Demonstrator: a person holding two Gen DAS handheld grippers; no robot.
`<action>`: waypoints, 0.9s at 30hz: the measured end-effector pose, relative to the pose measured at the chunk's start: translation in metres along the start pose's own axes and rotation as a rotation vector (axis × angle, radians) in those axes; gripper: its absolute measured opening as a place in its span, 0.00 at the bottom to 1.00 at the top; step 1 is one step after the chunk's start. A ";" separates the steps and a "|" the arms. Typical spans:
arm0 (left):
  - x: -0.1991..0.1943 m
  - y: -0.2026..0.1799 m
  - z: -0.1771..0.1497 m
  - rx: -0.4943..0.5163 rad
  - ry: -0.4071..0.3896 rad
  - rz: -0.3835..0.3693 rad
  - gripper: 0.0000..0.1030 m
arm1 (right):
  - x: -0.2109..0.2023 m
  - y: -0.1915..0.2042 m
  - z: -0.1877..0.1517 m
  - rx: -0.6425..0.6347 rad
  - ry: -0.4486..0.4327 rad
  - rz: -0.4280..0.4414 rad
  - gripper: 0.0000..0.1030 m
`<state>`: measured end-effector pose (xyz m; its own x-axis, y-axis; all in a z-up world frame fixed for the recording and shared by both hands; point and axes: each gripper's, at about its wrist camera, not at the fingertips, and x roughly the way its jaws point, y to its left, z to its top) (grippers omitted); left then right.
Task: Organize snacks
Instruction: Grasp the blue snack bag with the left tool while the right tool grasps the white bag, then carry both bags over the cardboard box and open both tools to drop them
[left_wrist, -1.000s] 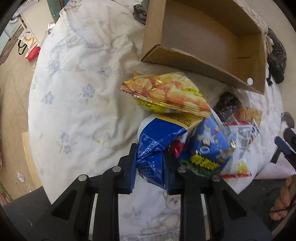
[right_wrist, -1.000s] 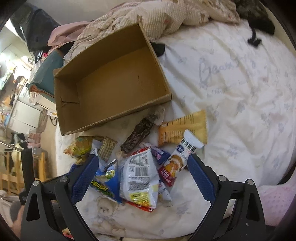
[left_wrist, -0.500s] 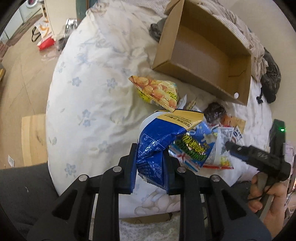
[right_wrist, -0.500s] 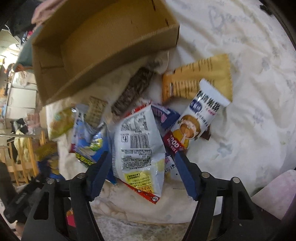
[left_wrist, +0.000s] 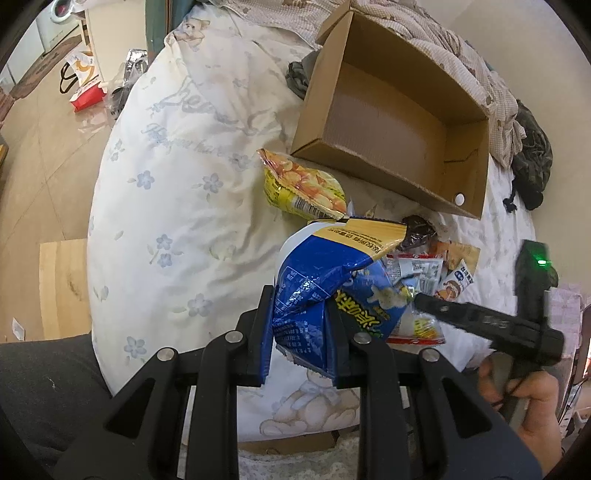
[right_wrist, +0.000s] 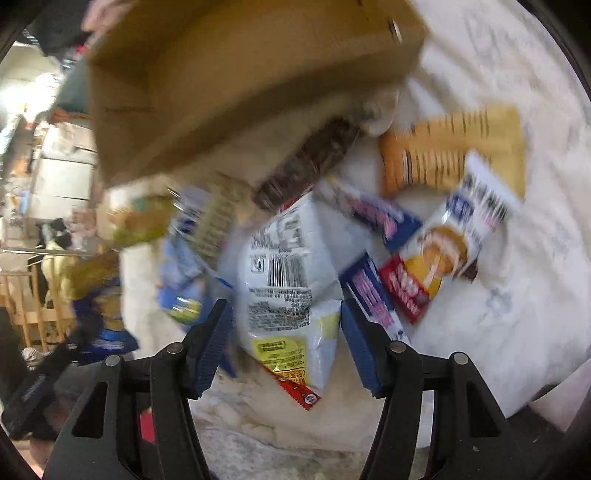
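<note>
Above the bed (left_wrist: 177, 206), the left gripper (left_wrist: 301, 336) has its jaws clamped on a blue snack bag (left_wrist: 314, 288). Right gripper (right_wrist: 286, 347) jaws stand apart astride a white packet (right_wrist: 291, 280), near the cardboard box (left_wrist: 399, 110).

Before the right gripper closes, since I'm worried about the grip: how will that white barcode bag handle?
The white barcode bag looks puffy and crinkled, so probably light and floppy. Its glossy film may slip between the open right gripper. It will likely crumple like the blue bag pinched by the left gripper.
</note>
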<state>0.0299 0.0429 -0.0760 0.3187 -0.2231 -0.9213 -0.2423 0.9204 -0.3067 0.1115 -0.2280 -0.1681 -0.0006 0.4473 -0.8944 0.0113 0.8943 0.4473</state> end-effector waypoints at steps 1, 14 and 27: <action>0.002 0.000 -0.001 0.004 0.009 0.005 0.19 | 0.006 -0.002 -0.001 0.012 0.018 -0.009 0.58; -0.001 0.008 -0.032 -0.008 0.063 -0.013 0.19 | -0.049 0.004 -0.032 -0.128 -0.126 -0.020 0.04; -0.066 -0.016 -0.003 0.028 -0.176 0.011 0.19 | -0.158 0.033 -0.045 -0.237 -0.423 0.105 0.03</action>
<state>0.0099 0.0419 -0.0108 0.4719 -0.1558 -0.8678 -0.2215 0.9317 -0.2878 0.0673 -0.2685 -0.0118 0.3948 0.5359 -0.7462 -0.2379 0.8442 0.4804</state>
